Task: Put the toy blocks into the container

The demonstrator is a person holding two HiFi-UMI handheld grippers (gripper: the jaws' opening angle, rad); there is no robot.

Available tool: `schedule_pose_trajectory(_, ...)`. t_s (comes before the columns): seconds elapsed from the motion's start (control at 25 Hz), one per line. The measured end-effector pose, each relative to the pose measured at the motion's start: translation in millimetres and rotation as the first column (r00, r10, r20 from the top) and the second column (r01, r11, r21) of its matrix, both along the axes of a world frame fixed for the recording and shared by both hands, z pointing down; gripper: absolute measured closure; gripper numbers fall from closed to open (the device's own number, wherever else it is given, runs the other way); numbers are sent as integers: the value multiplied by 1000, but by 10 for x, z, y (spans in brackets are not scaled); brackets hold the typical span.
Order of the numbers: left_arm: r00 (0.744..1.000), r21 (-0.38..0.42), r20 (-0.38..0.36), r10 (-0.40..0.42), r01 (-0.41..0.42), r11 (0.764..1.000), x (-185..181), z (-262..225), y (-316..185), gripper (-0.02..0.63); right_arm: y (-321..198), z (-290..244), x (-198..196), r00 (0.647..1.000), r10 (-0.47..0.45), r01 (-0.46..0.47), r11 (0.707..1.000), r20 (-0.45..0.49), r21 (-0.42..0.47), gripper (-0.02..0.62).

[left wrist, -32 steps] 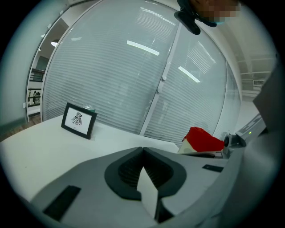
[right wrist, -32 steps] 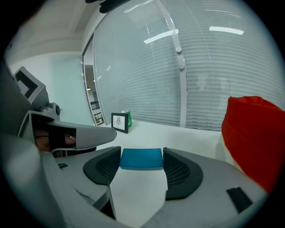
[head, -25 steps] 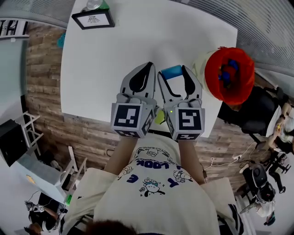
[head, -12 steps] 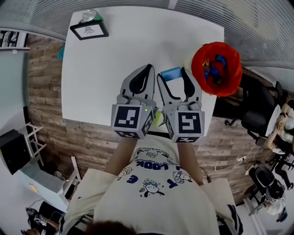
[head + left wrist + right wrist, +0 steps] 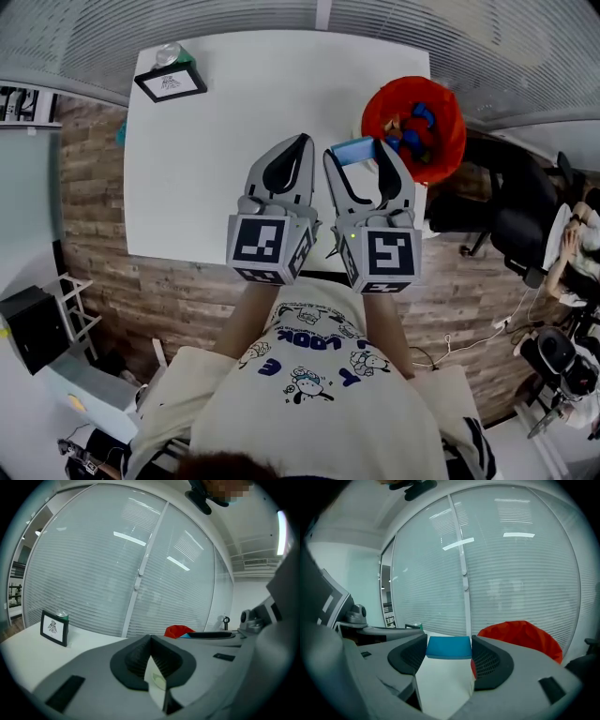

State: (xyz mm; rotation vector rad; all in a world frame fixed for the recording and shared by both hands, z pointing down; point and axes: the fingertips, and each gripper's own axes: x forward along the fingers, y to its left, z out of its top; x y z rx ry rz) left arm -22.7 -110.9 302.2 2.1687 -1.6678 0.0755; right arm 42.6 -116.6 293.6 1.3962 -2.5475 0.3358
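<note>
My left gripper fills the lower part of the view. Its jaws meet tip to tip with nothing between them, and a slit below the pads shows white table. Well left of the gripper, far back on the table, a frame stands upright with a can just behind it. Past the gripper's tips and a little right I see the red container, with a sliver of blue block beside it. The right gripper lies close on the right, and blinds rise behind.

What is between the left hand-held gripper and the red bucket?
The right hand-held gripper, holding a blue block, as the head view shows.
</note>
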Motion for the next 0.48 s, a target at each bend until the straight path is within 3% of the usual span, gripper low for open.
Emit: schedule_pose_trajectory(0.48,996,38,18,90,-90,995,463,-143,-60,581,-66,-165,519,995,103,-103,993,15,49,295)
